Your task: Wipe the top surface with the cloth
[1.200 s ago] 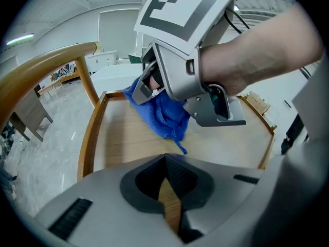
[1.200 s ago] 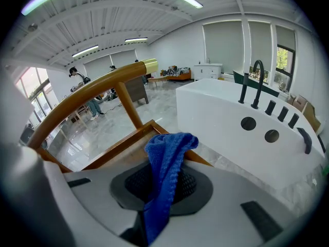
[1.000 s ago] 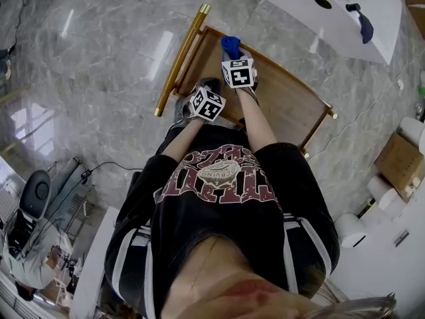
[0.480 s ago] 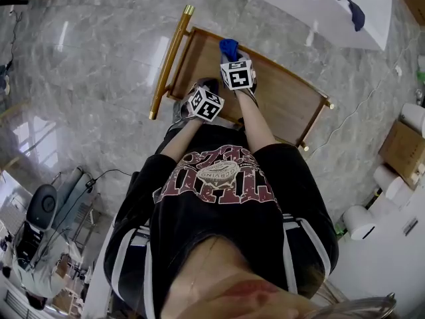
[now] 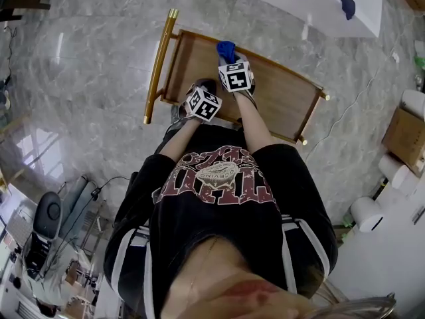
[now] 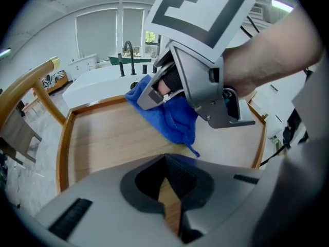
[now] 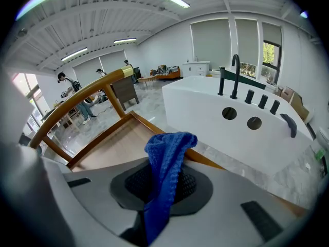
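A person stands over a low wooden surface (image 5: pixel 282 105) with a raised rim, seen from above. A gold bar handle (image 5: pixel 158 64) runs along its left end. The floor (image 5: pixel 80 78) around it is grey marble.

Just beyond the far rim stands a white bathtub (image 7: pixel 241 120) with a tall black tap (image 7: pixel 235 73) and round holes in its deck. A dark blue item (image 5: pixel 345 2) lies on the tub's edge, well apart from the surface. A cardboard box (image 5: pixel 405 137) and white rolls (image 5: pixel 364 212) sit on the floor to the right. Far off, people (image 7: pixel 66 82) stand in the open room. Nothing lies on the wood between the two grippers.

The right gripper (image 7: pixel 163 181) has its jaws pinched on a blue cloth (image 7: pixel 169 153), which bulges out past the jaw tips. It is held over the far left part of the surface, near the far rim. In the left gripper view the cloth hangs below the right gripper and seems to touch the wood. The right forearm (image 5: pixel 255 126) reaches straight out from the body across the near rim.

The left gripper (image 6: pixel 165 161) sits closer to the body and just left of the right one, above the near part of the surface. Its jaws are pressed together at the tips with nothing between them; bare wood shows through the narrow gap behind. It points toward the right gripper and the cloth.
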A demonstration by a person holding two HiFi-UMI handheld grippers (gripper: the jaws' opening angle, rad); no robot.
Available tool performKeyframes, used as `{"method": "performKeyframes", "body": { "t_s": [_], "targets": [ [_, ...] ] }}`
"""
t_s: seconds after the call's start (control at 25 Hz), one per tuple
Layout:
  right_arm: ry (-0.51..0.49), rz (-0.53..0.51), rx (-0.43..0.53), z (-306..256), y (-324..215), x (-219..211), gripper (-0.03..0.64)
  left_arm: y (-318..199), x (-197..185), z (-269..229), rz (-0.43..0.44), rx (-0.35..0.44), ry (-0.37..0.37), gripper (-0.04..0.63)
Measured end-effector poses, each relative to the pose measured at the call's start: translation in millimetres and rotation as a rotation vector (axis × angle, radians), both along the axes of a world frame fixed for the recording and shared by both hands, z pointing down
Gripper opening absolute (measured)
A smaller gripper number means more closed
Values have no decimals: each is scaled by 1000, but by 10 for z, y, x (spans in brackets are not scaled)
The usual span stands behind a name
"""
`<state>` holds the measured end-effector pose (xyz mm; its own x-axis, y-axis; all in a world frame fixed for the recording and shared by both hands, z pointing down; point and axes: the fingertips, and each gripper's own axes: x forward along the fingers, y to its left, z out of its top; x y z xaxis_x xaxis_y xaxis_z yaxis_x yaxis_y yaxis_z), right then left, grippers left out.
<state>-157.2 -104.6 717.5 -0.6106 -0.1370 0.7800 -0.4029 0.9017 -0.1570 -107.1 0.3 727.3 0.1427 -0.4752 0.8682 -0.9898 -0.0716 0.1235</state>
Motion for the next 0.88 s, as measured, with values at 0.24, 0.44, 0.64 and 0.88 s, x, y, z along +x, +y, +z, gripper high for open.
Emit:
{"method": "performKeyframes", "body": {
  "t_s": [0.24, 0.44, 0.64, 0.88],
  "targets": [
    [3, 26, -4, 4, -89, 192, 64, -123, 138, -7, 35, 3, 6, 49],
    [6, 56, -6, 9, -165, 397, 64, -222, 282, -16, 74, 4, 14, 49],
    [14, 87, -7, 20, -241, 603, 64, -288, 389, -10, 102, -4, 14, 49],
    [18, 121, -14, 8, -333, 840, 64, -330, 540, -4, 138, -16, 9, 49]
  ]
}}
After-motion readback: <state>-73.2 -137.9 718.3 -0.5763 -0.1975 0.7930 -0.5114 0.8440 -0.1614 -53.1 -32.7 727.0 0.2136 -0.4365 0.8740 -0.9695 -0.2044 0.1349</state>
